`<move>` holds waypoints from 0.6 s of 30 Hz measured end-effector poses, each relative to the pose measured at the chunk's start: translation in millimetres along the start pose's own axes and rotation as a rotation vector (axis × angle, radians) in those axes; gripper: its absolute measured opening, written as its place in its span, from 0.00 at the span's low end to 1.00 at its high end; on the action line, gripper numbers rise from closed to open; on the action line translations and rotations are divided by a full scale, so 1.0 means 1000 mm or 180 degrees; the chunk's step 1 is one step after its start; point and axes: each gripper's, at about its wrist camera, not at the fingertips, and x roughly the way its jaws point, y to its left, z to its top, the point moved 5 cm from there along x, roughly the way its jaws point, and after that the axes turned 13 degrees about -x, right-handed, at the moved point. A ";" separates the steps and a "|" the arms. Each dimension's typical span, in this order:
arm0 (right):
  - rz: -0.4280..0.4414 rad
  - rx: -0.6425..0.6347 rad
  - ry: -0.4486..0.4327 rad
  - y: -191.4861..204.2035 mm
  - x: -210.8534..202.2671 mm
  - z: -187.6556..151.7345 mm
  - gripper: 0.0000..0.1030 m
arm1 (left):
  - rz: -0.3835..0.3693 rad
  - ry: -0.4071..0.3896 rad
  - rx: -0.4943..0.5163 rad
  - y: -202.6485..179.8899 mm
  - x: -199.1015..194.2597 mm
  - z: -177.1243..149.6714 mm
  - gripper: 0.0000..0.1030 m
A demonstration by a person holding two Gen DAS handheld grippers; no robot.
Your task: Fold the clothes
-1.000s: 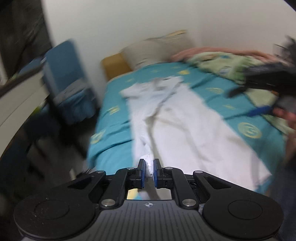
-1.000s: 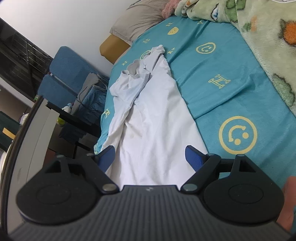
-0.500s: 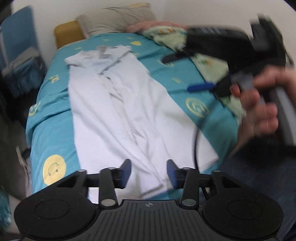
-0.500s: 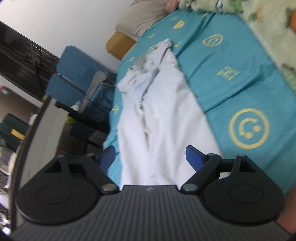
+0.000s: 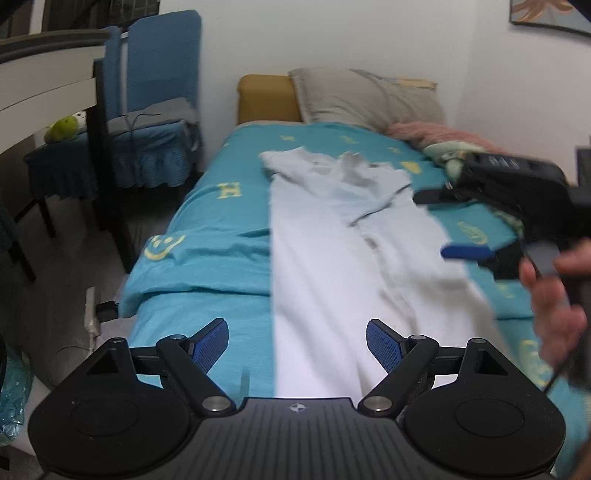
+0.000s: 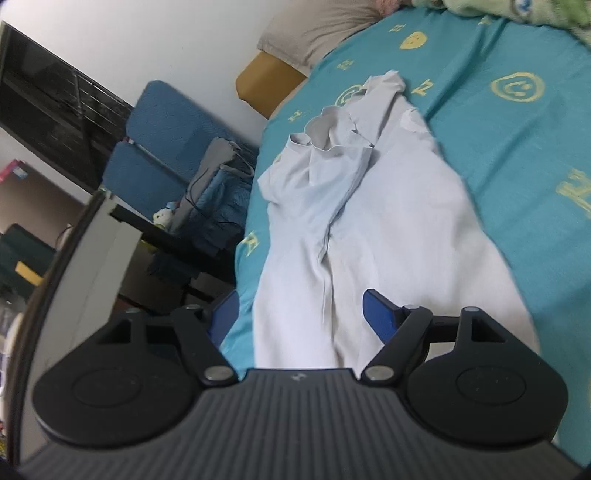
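Note:
A white shirt (image 5: 343,258) lies lengthwise on the teal bed, folded in along its length, collar at the far end; it also shows in the right wrist view (image 6: 369,229). My left gripper (image 5: 297,341) is open and empty, above the shirt's near hem. My right gripper (image 6: 295,314) is open and empty, above the near part of the shirt. The right gripper also shows in the left wrist view (image 5: 458,236), held in a hand over the shirt's right edge.
The bed (image 5: 207,229) has a teal sheet with yellow smileys, a grey pillow (image 5: 365,99) and a green blanket (image 6: 517,11) at the far right. A blue chair (image 5: 155,122) and a dark table (image 5: 55,155) stand left of the bed.
My left gripper let go of the shirt's hem and opened wide, swinging back over the near end. The right gripper stayed open and moved in over the shirt.

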 end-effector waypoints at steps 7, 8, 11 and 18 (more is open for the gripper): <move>-0.0243 -0.0033 -0.0189 -0.022 0.090 0.039 0.69 | -0.0071 0.0061 -0.0417 0.029 0.028 0.000 0.81; -0.0306 -0.0080 -0.0194 -0.025 0.100 0.042 0.62 | -0.0082 0.0081 -0.0433 0.031 0.031 -0.001 0.81; -0.0497 -0.0256 -0.0194 -0.031 0.129 0.051 0.61 | -0.0122 0.0138 -0.0529 0.037 0.041 -0.001 0.81; -0.0676 -0.0862 -0.0259 -0.016 0.146 0.068 0.07 | -0.0176 0.0204 -0.0695 0.045 0.048 -0.004 0.81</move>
